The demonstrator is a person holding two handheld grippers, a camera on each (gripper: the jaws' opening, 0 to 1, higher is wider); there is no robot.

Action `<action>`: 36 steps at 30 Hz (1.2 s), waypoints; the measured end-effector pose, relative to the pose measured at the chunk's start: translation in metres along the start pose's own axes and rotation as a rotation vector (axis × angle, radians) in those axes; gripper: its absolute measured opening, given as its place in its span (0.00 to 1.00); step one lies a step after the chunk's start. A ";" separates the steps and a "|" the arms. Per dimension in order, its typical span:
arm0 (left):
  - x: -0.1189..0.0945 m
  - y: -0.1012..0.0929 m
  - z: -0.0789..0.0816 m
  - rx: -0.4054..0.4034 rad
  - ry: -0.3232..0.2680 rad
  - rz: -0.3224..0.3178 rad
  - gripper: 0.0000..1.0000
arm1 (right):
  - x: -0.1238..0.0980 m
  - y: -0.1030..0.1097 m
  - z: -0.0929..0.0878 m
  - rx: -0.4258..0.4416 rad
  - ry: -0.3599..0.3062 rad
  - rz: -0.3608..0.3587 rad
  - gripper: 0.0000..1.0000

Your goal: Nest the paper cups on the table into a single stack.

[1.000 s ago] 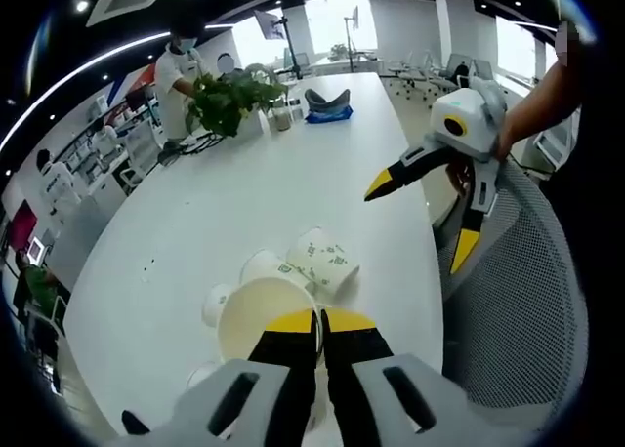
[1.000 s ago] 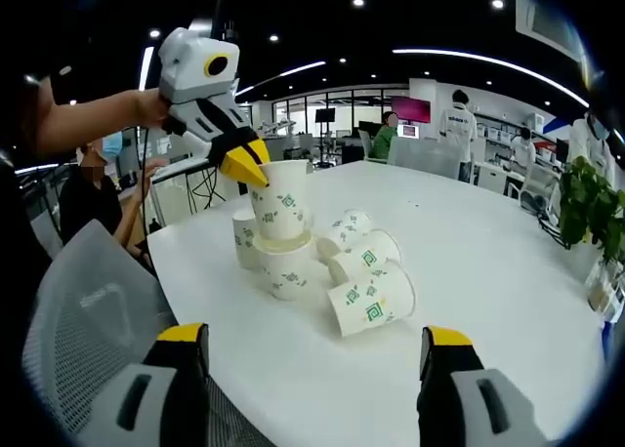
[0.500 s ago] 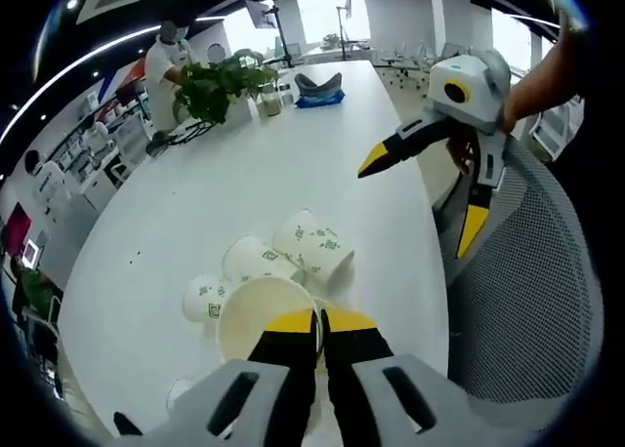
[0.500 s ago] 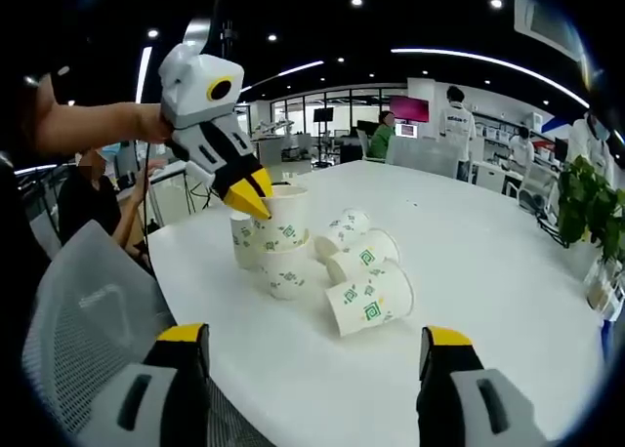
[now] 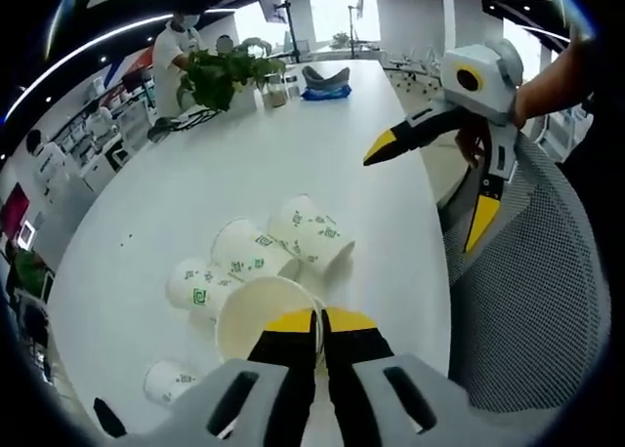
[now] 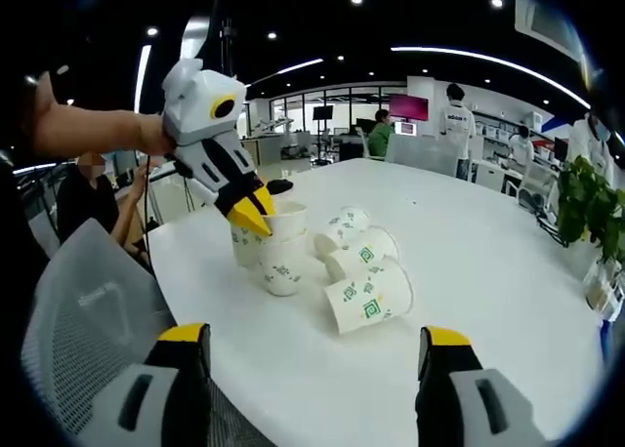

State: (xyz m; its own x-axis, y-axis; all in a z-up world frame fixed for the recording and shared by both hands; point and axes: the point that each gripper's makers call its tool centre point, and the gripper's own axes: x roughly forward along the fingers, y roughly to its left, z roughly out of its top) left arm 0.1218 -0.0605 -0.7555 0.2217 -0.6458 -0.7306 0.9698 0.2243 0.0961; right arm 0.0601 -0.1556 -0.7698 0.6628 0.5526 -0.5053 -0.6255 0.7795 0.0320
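At the near edge of the long white table (image 6: 508,271), the left gripper (image 6: 256,213) comes down from the left with its yellow tips pinched tight on the rim of a paper cup (image 6: 284,221) — a grip on the lip, which I judge is chosen so the cup hangs upright and can slide straight into another. That cup sits mouth-up, sunk partway into the cup below (image 6: 281,271), so the pair makes the start of the stack, with another upright cup (image 6: 241,244) just behind it on its left. In the left gripper view the same hold shows from above: the closed jaws meet over the wide open mouth of the held cup (image 5: 264,315). To the right of the stack lie the loose cups on their sides: a small far one (image 6: 347,223), a middle one (image 6: 363,255) and the nearest one (image 6: 370,298), close together in a row with mouths toward the table's near edge, probably just as they rolled. The right gripper (image 6: 305,354) hangs lower and nearer, jaws spread wide and holding nothing — seemingly kept ready for the next pick. The stack stands beyond its left jaw, well apart, and the nearest fallen cup lies between and beyond its tips. A leafy plant (image 6: 593,208) stands far right of the stack.
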 end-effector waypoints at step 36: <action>-0.001 -0.005 -0.001 0.008 -0.002 -0.041 0.01 | 0.000 0.002 -0.001 -0.003 0.011 0.005 0.87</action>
State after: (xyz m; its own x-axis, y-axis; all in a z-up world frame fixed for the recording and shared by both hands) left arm 0.1166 -0.0601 -0.7556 0.1819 -0.6559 -0.7326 0.9789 0.1915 0.0715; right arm 0.0584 -0.1545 -0.7708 0.6550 0.5529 -0.5150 -0.6298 0.7761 0.0321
